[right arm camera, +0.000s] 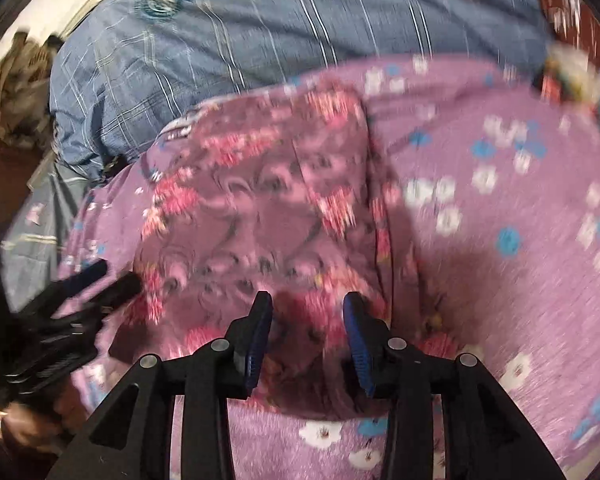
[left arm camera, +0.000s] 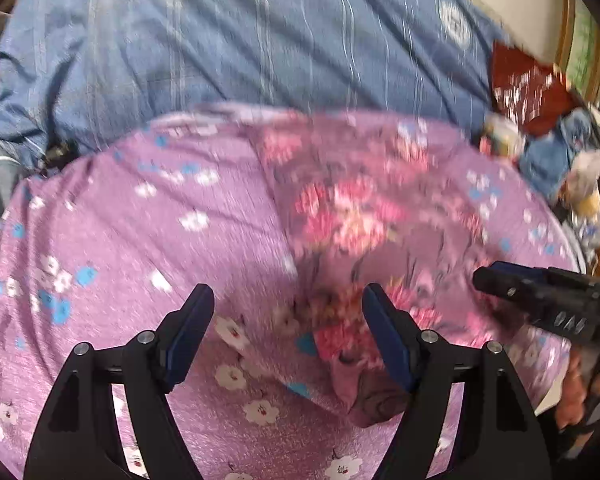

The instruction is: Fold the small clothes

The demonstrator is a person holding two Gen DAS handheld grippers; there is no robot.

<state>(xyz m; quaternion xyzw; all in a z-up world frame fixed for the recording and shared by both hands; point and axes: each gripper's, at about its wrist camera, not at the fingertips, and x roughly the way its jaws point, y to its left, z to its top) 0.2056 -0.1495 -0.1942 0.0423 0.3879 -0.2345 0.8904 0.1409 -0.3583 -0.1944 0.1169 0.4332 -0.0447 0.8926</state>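
A small mauve garment (left arm camera: 352, 216) with pink and red flowers lies flat on a purple flowered sheet (left arm camera: 140, 232). It also shows in the right wrist view (right arm camera: 260, 208). My left gripper (left arm camera: 288, 304) is open and empty just above the garment's near left edge. My right gripper (right arm camera: 307, 308) is open and empty over the garment's near edge. In the left wrist view the right gripper's fingers (left arm camera: 540, 296) come in from the right. In the right wrist view the left gripper's fingers (right arm camera: 80, 296) show at the left. Both views are motion-blurred.
A blue striped quilt (left arm camera: 240, 52) is bunched behind the sheet. A dark red cushion (left arm camera: 528, 88) and a heap of small items (left arm camera: 560, 168) lie at the right. A brown pile (right arm camera: 12, 100) sits at the far left of the right wrist view.
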